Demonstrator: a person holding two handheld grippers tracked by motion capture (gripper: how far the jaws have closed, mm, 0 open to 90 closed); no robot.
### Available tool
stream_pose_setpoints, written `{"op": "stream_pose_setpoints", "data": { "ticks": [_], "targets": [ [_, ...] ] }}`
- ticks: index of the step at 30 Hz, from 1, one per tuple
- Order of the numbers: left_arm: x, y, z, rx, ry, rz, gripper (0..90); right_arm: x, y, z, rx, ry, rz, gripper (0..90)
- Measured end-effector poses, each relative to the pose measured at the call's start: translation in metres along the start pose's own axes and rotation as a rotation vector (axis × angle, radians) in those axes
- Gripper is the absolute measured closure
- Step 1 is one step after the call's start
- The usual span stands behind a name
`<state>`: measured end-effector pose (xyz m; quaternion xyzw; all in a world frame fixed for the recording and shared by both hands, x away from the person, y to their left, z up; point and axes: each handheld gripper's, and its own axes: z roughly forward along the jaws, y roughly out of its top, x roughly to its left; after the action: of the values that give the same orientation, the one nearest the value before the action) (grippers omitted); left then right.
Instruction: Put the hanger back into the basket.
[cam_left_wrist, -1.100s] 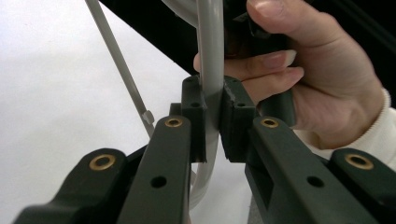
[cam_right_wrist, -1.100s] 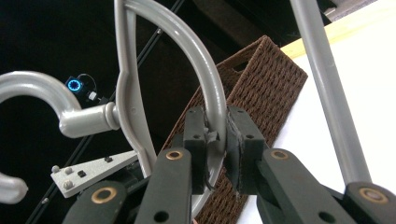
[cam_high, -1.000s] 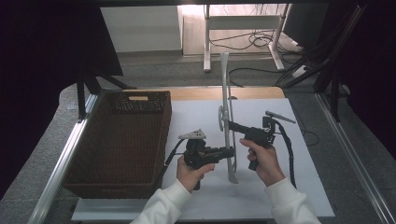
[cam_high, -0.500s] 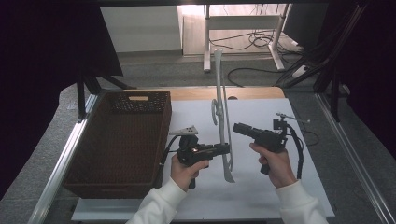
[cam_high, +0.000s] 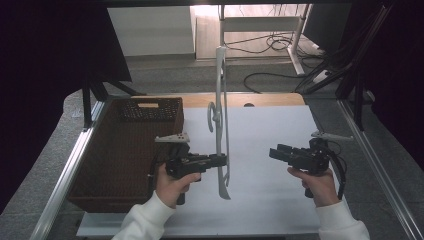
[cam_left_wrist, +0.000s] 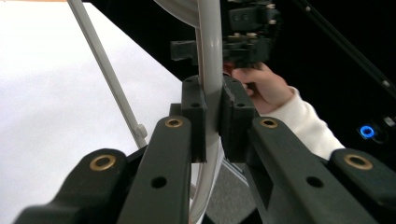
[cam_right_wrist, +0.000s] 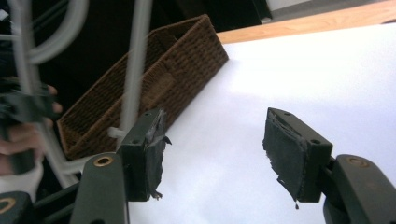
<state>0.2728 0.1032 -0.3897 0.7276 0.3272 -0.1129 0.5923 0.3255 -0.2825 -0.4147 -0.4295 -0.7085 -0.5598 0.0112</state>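
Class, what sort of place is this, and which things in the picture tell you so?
Probably a lab or recording bench, not a home: a white-covered table edged by metal rails, loose cables on the floor behind, and a person holding a hand-held gripper in each hand.

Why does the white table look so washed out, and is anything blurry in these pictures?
Left gripper view: the white tabletop is overexposed, nearly featureless. Right gripper view: the same glare, and the white hanger nearby is soft, blurred. High view: evenly lit, dark surroundings, with the left hand-held gripper clamping the hanger.

White hanger's (cam_left_wrist: 210, 56) hook and lower end beyond left gripper view's edges.
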Motion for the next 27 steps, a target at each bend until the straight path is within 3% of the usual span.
{"op": "stream_pose_setpoints", "data": {
  "ticks": [3,14,20,27],
  "targets": [
    [-0.002,0.001,-0.017,0.017,0.000,0.019,81.9,0.000,-0.002,0.003,0.019,-0.028,-0.023,39.5],
    [0.001,0.013,-0.072,0.079,0.038,0.072,81.9,-0.005,-0.006,0.010,0.048,-0.059,-0.015,38.8],
    [0.006,0.022,-0.095,0.139,0.058,0.095,81.9,-0.009,-0.008,0.010,0.060,-0.078,-0.002,38.5],
    [0.015,0.028,-0.119,0.169,0.075,0.102,81.9,-0.010,-0.009,0.012,0.061,-0.075,0.003,37.8]
  ]
}}
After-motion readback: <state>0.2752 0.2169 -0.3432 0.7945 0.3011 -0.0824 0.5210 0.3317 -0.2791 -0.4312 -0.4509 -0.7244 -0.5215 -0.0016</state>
